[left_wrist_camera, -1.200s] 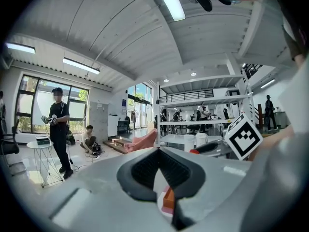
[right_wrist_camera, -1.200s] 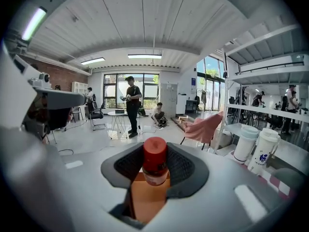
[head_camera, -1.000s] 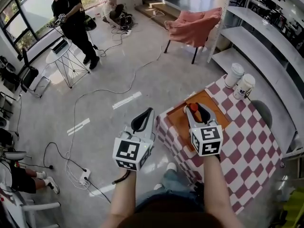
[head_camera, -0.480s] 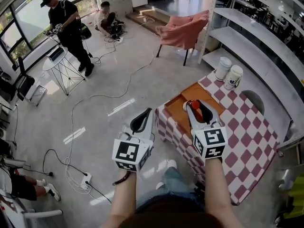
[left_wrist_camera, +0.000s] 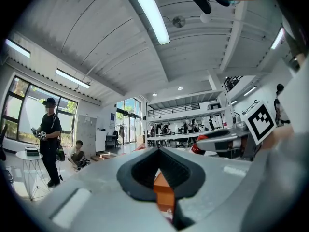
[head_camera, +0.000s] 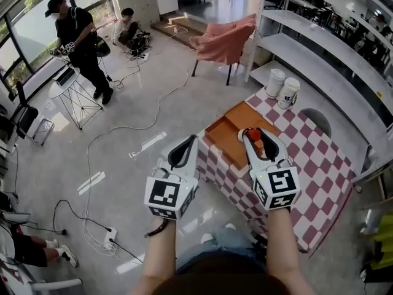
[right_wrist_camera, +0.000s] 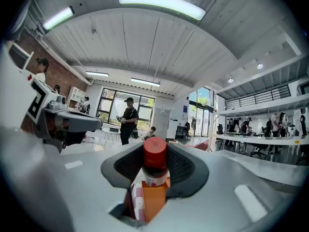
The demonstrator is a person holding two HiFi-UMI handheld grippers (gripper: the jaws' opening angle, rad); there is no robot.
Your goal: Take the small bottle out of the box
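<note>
**Head view:** right gripper [head_camera: 253, 134] clamped on red-capped small bottle [head_camera: 252, 132], upright between jaw tips. Box [head_camera: 226, 137] sat below and just left of jaws, on checked table [head_camera: 316, 165]. Judged: lift-out step, bottle seemingly clear of box. Next move called for carrying it aside and setting it down upright. Left gripper [head_camera: 194, 139] beside right, jaws together, empty. Both forearms stretched forward, grippers level.

**Left gripper view:** jaw tips met, nothing gripped.

**Right gripper view:** jaws pressed bottle's sides.
</note>
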